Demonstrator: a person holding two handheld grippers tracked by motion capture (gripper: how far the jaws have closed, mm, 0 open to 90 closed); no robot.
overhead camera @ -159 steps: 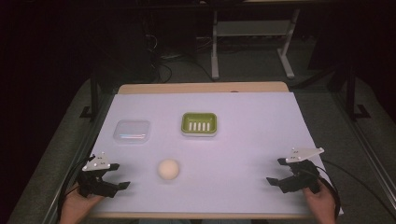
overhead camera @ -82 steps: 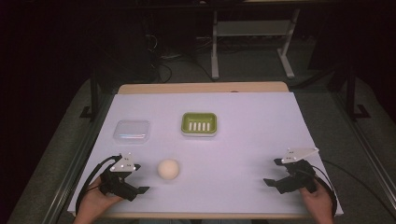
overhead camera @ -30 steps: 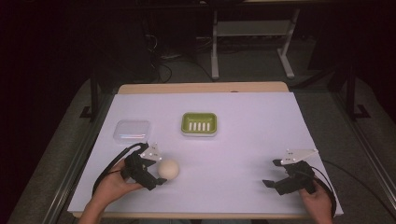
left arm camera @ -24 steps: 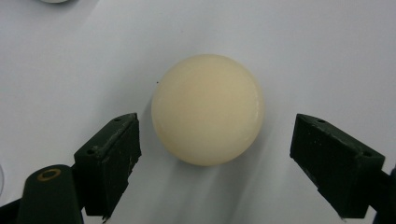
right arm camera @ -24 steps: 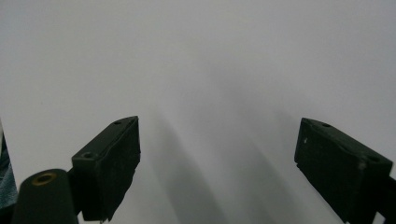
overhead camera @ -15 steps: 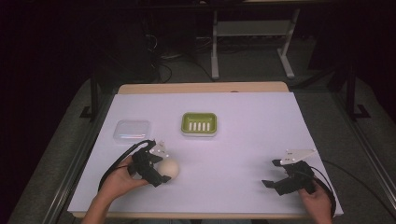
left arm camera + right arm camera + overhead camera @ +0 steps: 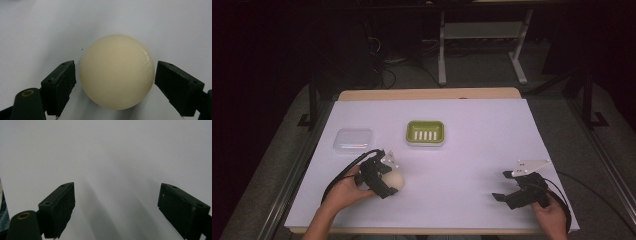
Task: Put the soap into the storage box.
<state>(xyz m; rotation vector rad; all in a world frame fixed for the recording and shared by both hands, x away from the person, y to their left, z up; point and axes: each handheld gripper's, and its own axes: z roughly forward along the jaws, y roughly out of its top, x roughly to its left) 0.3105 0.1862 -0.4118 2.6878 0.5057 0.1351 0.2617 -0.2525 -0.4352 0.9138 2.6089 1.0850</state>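
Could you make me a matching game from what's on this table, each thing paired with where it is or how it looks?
Things:
1. cream ball
2. green dish
3. clear box
4. right gripper

Descriptions:
A. slotted, at the table's middle
B. open over bare white table
C. between the left gripper's open jaws
D. see-through, left of the green one

Pairs: 1-C, 2-A, 3-D, 4-B

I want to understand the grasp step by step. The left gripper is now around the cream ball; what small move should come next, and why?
Probably close the left gripper on the cream ball. In the left gripper view the ball sits on the white table cover centred between the two open jaws, with a narrow gap on each side, so nothing grips it yet. Closing gently should keep the round ball from rolling away.
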